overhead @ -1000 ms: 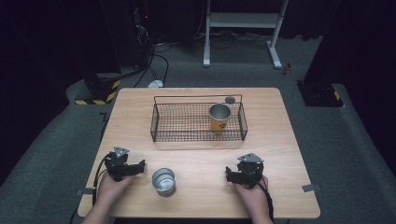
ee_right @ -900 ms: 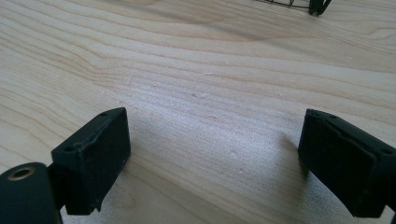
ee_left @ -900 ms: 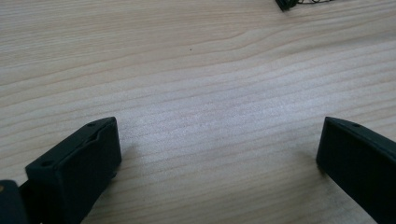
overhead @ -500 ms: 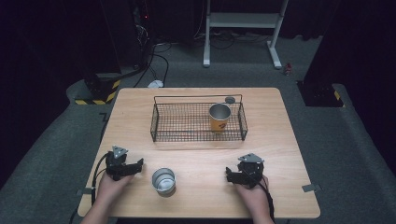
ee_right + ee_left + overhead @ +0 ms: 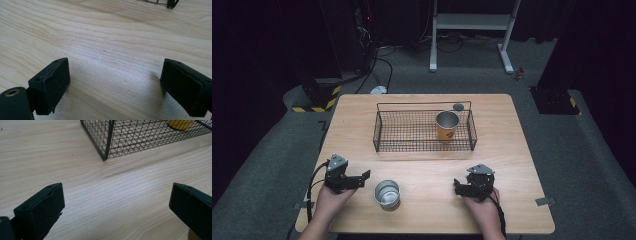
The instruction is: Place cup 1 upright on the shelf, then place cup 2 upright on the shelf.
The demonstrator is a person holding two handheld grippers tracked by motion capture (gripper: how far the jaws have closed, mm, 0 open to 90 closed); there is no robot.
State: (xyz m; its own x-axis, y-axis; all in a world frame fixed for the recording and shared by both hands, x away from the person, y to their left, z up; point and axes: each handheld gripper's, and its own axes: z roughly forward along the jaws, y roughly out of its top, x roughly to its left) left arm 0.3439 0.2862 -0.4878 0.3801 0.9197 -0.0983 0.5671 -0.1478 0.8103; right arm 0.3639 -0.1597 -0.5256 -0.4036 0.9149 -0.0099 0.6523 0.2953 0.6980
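Wooden counter (image 5: pixel 512 150): your left tool (image 5: pixel 364 176), jaws just reopened wide and empty, sits just left of the cup (image 5: pixel 387 193); right tool (image 5: pixel 456 186) wide too.

We can't read any text here. The yellow cup (image 5: pixel 447 126) in the wire basket (image 5: pixel 424 146) has a small dark mark on its side, too blurry to make out. The yellow-black hazard stripes (image 5: pixel 314 101) on the floor at 10 o'clock carry no words.

Bright, evenly lit table (image 5: pixel 522 150) against dim surroundings; soft shadows, slight blur.
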